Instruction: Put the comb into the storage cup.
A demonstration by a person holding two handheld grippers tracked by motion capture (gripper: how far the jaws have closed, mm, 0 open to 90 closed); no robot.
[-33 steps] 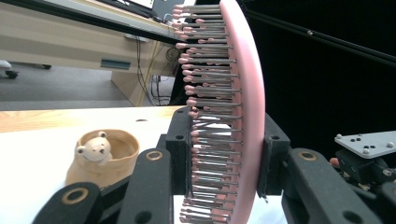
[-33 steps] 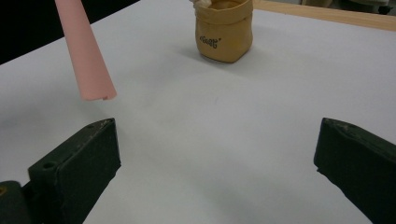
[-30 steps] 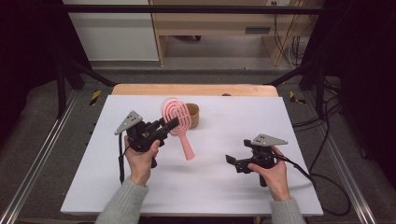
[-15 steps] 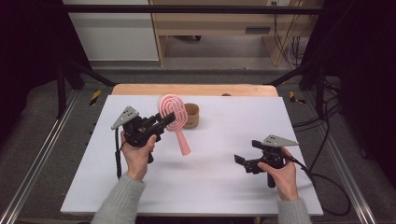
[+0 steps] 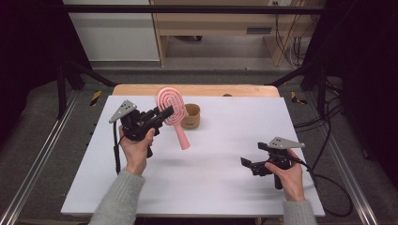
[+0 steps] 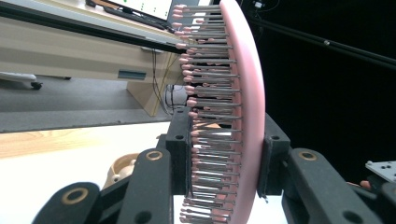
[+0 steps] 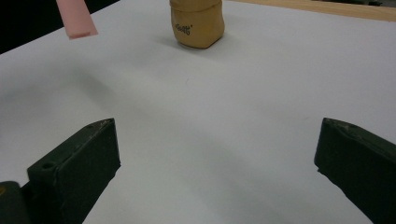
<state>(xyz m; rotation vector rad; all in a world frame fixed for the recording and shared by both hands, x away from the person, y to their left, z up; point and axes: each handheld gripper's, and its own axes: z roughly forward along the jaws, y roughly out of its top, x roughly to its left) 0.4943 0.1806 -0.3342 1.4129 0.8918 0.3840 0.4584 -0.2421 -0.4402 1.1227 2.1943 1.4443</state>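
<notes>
So the left gripper (image 5: 162, 115) has its jaws clamped on the head of a pink oval plastic hairbrush (image 5: 170, 108), holding it up off the white table (image 5: 225, 187) with the handle hanging down towards the person, and the left gripper view shows the bristle side against one jaw and the smooth back against the other. A small tan round cup (image 5: 191, 116) sits on the table just beside the brush head. The right gripper (image 5: 247, 164) is well apart at the near right, jaws spread wide with nothing between them.

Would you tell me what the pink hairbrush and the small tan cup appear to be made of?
The pink hairbrush looks like moulded plastic with a smooth satin back; its thin grey bristles, pink-tipped, could be plastic or metal. The tan cup looks matte, with rounded, softly bulging walls and a small printed mark: perhaps silicone or paper-like material, hard to say.
</notes>
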